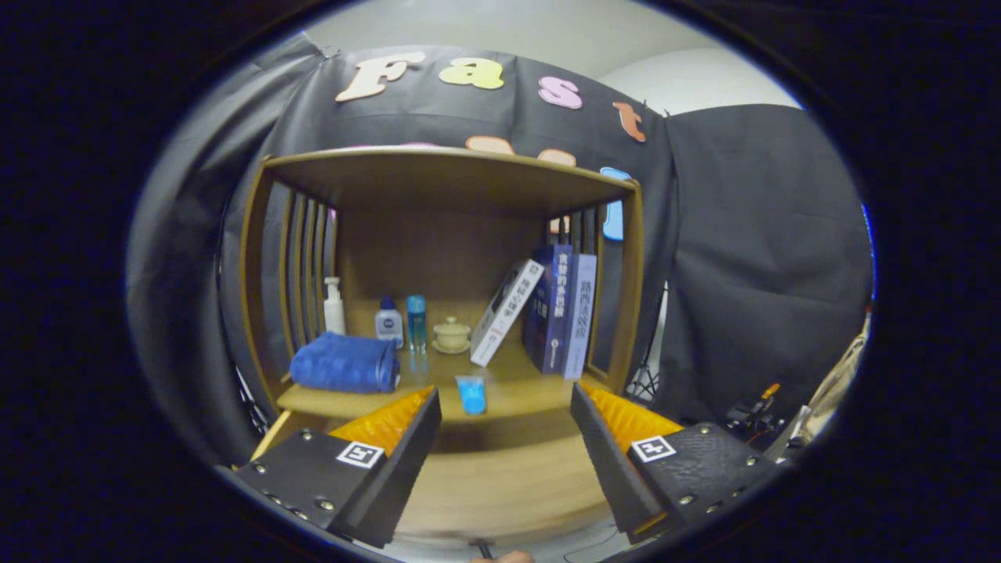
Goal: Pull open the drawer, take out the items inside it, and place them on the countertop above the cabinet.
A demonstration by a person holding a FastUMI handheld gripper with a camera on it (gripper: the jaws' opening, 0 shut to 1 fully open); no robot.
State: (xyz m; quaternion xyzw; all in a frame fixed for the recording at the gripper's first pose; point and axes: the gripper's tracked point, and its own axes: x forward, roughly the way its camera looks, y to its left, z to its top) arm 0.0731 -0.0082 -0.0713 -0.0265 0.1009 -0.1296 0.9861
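Hovering with fingers apart and empty, the gripper faces the drawer; its stiff front likely needs an edge grip.

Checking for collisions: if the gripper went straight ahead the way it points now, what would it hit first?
Probably the small blue packet on the countertop, lying just ahead between the open fingers of the gripper. Depth is unclear, so it might pass above it toward the cup.
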